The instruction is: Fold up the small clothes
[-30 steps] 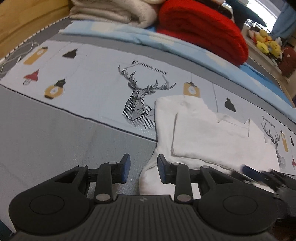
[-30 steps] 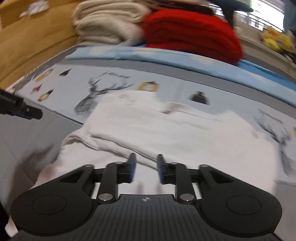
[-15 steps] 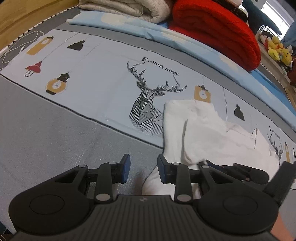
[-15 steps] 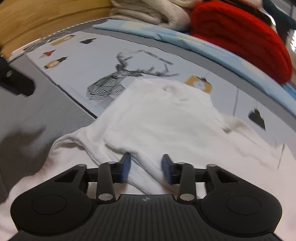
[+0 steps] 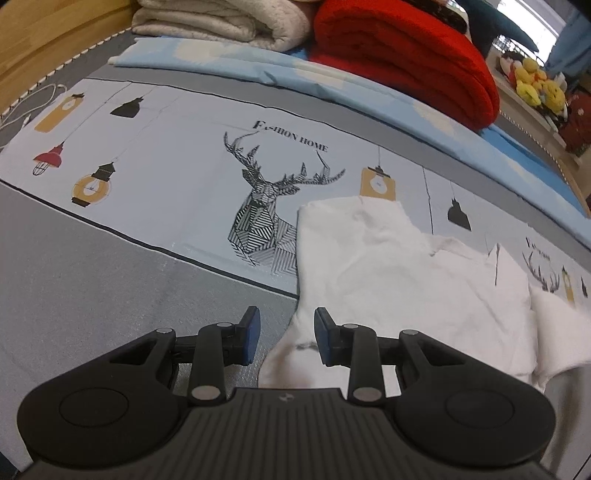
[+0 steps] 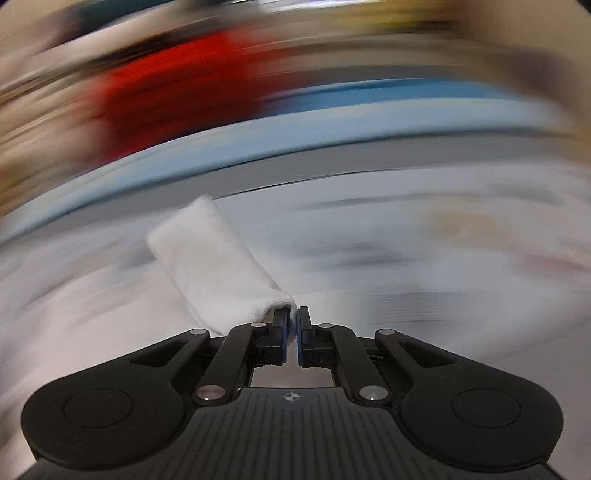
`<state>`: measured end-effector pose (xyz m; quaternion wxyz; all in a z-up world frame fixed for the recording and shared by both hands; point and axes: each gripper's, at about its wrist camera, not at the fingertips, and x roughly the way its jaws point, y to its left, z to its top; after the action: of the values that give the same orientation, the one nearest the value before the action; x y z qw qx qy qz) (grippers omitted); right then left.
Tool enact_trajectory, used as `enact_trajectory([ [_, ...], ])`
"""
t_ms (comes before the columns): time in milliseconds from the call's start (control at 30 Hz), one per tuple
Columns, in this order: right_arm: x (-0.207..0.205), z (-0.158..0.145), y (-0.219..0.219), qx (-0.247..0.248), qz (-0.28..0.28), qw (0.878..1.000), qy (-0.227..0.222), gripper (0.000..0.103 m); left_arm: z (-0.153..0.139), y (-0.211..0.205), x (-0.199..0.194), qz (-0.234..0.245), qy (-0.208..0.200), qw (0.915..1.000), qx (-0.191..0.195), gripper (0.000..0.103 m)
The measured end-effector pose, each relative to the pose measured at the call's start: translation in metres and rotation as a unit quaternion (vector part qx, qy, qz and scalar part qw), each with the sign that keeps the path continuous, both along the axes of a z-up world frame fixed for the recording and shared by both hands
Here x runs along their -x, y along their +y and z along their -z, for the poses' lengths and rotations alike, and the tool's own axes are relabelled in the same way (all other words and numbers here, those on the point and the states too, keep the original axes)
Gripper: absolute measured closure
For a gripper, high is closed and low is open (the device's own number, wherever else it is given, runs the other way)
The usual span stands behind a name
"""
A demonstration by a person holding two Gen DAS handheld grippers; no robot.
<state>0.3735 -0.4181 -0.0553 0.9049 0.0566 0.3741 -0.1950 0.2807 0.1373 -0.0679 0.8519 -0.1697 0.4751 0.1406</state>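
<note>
The bed sheet (image 5: 155, 184) fills the left wrist view, smooth cotton in pale blue and grey, printed with one geometric deer head (image 5: 266, 206) at centre and several hanging lamps. Up at 12 o'clock sit two folded blankets: a cream fleecy one (image 5: 221, 20) and a red ribbed knit (image 5: 402, 55). The white garment (image 5: 388, 266), soft and lightly wrinkled, lies flat from centre out to 4 o'clock, partly folded over itself. The left gripper (image 5: 286, 334) angles steeply down over the garment's near corner at 6 o'clock, its two blue-padded fingers spread apart and pinching nothing. Over on the right wrist view everything is streaked with blur, but the right gripper (image 6: 291, 326) is sharp: its jaws have just been closing and now pinch a folded strip of the white garment (image 6: 214, 262), which trails away towards 10 o'clock.
</note>
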Motion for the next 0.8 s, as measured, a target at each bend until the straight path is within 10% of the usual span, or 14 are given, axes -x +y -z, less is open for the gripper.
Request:
enact_trajectory([
  [67, 0.028, -0.003, -0.074, 0.031, 0.175, 0.983, -0.048, 0.096, 0.002, -0.006, -0.001, 0.005, 0.003, 1.0, 0.003, 0.068],
  [167, 0.056, -0.004, -0.112, -0.051, 0.219, 0.97, -0.09, 0.096, 0.004, -0.017, -0.004, 0.016, 0.004, 0.9999, 0.0, 0.068],
  [300, 0.049, -0.002, -0.063, -0.162, 0.062, 0.979, -0.109, 0.096, 0.009, -0.033, -0.008, 0.028, 0.007, 0.9996, -0.003, 0.068],
  [400, 0.033, 0.024, -0.003, -0.285, -0.085, 0.954, -0.041, 0.072, 0.012, -0.045, -0.01, 0.042, 0.008, 0.9991, 0.002, 0.068],
  [633, 0.011, 0.078, 0.079, -0.223, -0.158, 0.959, 0.07, 0.067, 0.016, -0.066, -0.011, 0.09, -0.004, 0.9959, 0.013, 0.068],
  [733, 0.008, 0.076, 0.094, -0.189, -0.166, 0.966, 0.063, 0.102, 0.015, -0.078, -0.012, 0.129, -0.016, 0.9912, 0.024, 0.067],
  [800, 0.009, 0.063, 0.107, -0.182, -0.197, 0.963, 0.035, 0.102, 0.01, -0.09, -0.011, 0.161, -0.038, 0.9857, 0.032, 0.057],
])
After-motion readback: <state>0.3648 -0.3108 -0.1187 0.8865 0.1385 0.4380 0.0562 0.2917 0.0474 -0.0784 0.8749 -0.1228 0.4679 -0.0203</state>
